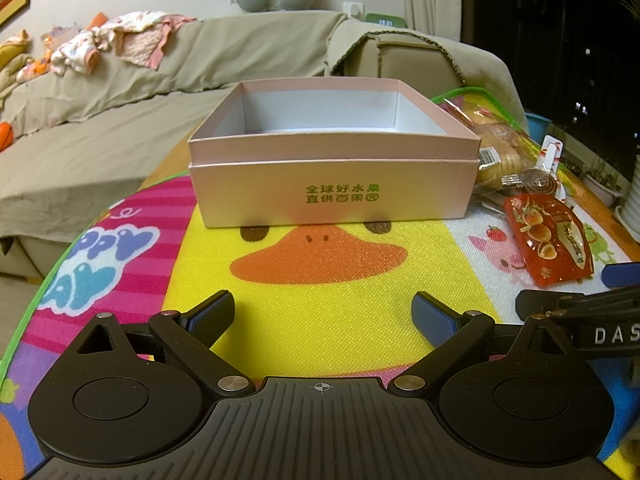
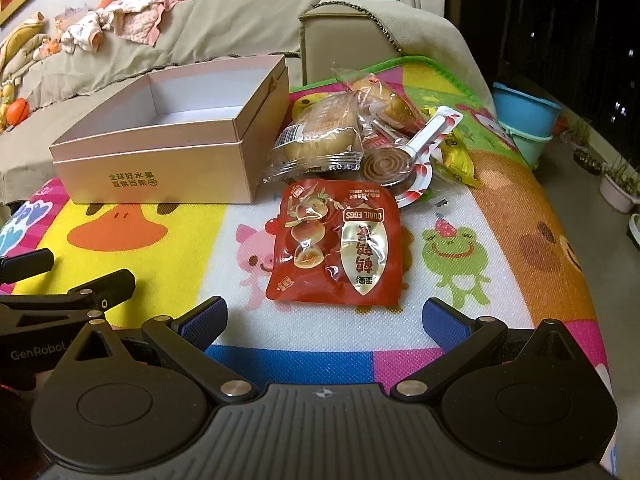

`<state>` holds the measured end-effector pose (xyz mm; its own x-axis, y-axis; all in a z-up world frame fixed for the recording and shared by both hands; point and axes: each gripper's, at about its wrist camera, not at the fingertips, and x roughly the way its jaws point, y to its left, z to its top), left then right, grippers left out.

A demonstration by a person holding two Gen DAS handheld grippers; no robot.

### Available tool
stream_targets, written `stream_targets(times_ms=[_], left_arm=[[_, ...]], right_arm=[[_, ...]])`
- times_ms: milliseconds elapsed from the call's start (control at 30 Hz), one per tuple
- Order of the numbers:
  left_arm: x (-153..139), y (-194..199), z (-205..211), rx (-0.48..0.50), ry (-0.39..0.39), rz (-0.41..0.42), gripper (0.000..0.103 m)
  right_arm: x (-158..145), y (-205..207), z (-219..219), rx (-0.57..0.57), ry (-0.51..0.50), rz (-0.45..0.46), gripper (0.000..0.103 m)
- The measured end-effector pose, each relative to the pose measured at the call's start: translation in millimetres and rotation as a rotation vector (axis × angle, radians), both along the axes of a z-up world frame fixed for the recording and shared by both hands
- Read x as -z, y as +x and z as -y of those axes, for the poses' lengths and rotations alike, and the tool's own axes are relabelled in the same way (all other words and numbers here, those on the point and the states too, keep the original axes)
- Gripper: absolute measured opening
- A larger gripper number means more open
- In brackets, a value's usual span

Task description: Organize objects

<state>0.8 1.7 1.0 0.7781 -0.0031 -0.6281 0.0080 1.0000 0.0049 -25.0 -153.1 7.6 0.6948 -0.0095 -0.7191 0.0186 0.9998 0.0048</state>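
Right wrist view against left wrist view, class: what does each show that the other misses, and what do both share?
Only the right wrist view shows the yellow packet, the frog print and the blue tubs. Only the left wrist view shows the "HAPPY DAY" lettering. Both show the empty pink box, quail egg pouch, bread pack, sofa and an open tool.

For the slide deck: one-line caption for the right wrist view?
Open right tool faces a red quail egg pouch on the cartoon mat, empty pink box to its left.
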Motion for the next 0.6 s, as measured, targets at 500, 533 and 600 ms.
stream_targets(times_ms=[500,533,600], left_arm=[[-68.9,67.4,-85.8,-0.066,-0.111,0.103,0.099],[-65.2,79.7,-92.1,-0.076,-0.123,0.082,0.098],[-59.3,94.5,-98.3,-0.094,-0.126,0.065,0.097]], right_arm=[[-48.0,-1.0,17.9,0.013,-0.030,0.259,0.103],[-49.1,3.6,19.0,-0.013,-0.040,0.232,0.103],[-46.2,11.1,20.3,-0.074,-0.042,0.178,0.103]])
